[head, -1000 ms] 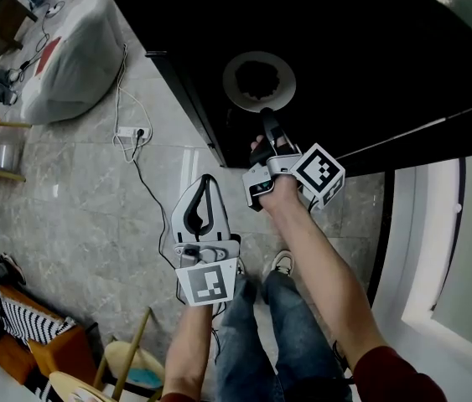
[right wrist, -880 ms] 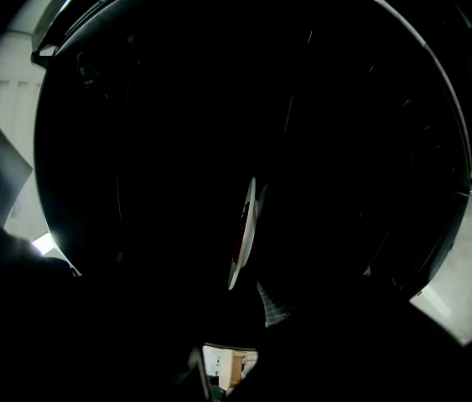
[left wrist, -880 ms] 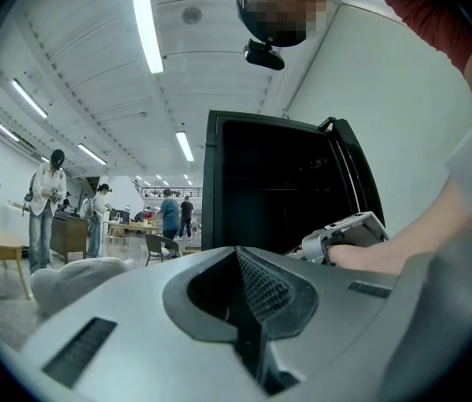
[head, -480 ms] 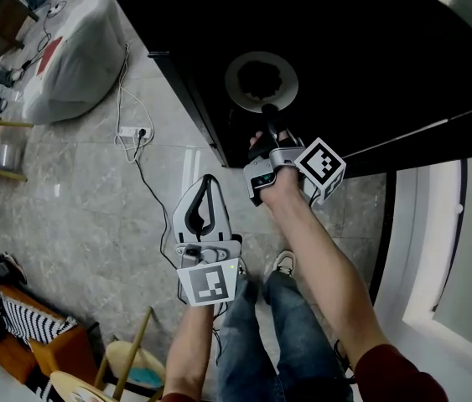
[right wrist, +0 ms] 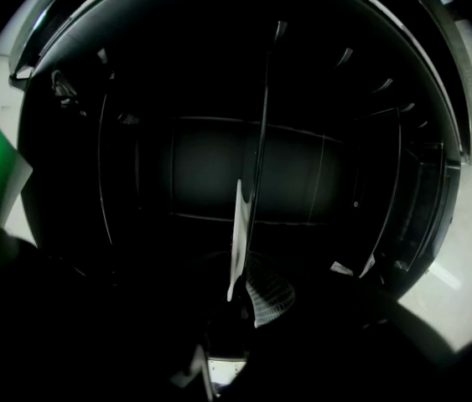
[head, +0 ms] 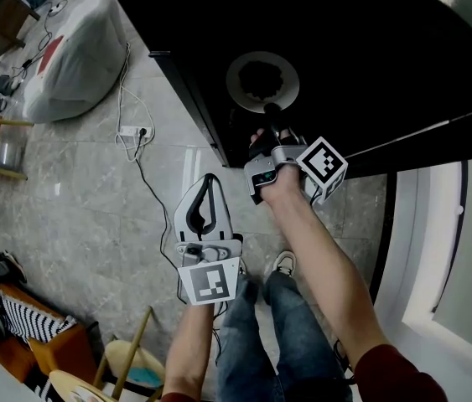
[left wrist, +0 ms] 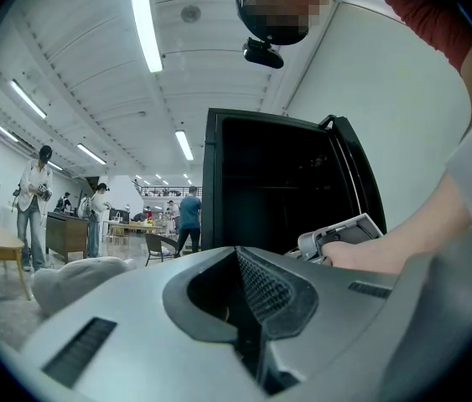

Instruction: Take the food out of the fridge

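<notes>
Reaching into the black fridge (head: 370,48), the right gripper (head: 269,115) was clamped on a white plate (head: 237,78), the left gripper (head: 205,181) seen with jaws pressed together.

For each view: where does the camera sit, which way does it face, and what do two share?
Head view: on the head, facing steeply down; fridge, both arms, legs, left gripper, right gripper gripping the plate.
Left gripper view: on that gripper, facing the open fridge; its shut fingers, the right hand.
Right gripper view: facing into the fridge; fingers on the plate's edge.
Shared: fridge in all.
</notes>
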Demonstrator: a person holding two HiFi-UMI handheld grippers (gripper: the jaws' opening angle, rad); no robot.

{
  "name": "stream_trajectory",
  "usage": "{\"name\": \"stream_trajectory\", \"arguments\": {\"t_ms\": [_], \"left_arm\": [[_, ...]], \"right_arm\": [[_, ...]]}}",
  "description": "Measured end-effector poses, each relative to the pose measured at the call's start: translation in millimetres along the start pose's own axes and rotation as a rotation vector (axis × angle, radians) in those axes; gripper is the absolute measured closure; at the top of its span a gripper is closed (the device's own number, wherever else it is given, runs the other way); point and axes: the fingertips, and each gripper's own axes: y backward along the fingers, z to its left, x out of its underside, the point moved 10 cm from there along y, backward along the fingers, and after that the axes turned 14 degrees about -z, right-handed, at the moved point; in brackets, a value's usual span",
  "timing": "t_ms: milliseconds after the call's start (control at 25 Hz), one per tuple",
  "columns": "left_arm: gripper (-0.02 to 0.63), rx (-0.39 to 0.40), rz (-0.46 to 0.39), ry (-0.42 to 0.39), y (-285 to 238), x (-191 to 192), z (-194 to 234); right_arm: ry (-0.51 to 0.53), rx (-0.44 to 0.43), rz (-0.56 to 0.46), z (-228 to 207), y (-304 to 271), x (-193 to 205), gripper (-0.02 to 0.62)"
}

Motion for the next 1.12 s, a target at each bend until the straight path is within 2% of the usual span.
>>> {"name": "stream_trajectory", "arguments": {"t_ms": [160,560,1120], "left_arm": [[0.594,-0.003,0.011,0.007,-0.1,2.7,-1.5],[0.594,-0.003,0.014,0.014,1.5,4.1,-4.2],[0.594,-0.004,0.011,0.014,-1.5,1.8,-2.0]], "right_arm": [[-0.033,0.007,-0.013,2.7,0.3,2.3,0.552],[-0.076,0.009,-0.015,0.4,0.5,2.1,0.56],[-0.035,-0.004,-0.002,7.6,4.9,1.7,0.561]]}}
